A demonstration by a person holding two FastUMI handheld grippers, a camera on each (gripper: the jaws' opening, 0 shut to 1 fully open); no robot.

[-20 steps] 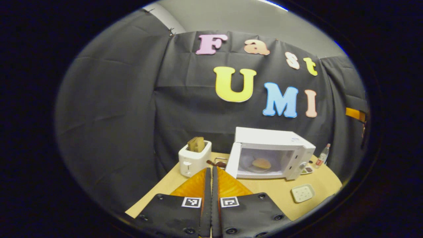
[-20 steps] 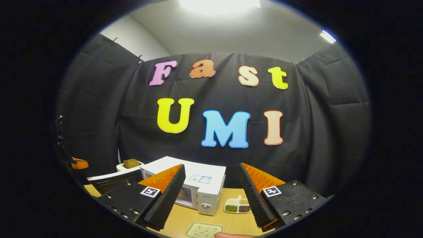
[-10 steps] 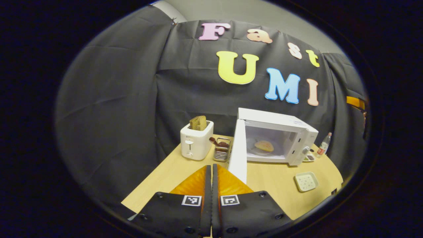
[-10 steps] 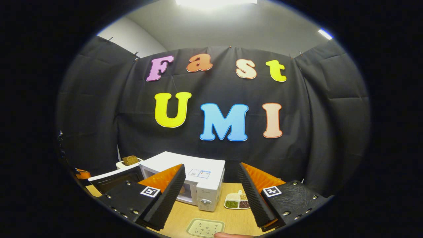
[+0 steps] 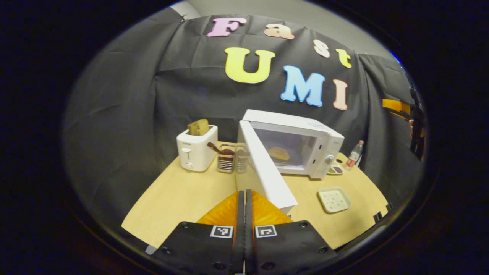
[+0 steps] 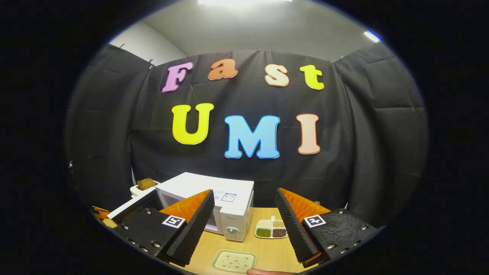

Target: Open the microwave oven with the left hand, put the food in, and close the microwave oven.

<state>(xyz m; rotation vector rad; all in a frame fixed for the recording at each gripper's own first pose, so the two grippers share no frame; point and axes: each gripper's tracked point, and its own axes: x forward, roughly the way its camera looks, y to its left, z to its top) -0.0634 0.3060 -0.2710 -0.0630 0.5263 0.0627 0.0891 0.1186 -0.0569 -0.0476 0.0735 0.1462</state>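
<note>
Two sets of tongs face a wooden desk (image 5: 183,194). The left tongs (image 5: 245,202) are pressed together with nothing between them, just beside the edge of the swung-out door (image 5: 267,173) of the white microwave oven (image 5: 301,141). Inside its cavity the food (image 5: 279,153), a round bun, lies on a plate. The right tongs (image 6: 244,217) stand wide apart and grasp nothing. A white toaster (image 5: 196,151) holds bread (image 5: 198,127). A divided dish (image 6: 272,231) carries green, brown and pale beans. A pale square tray (image 5: 334,199) lies near a small bottle (image 5: 353,154). Writing on the labels is too small to make out.
</note>
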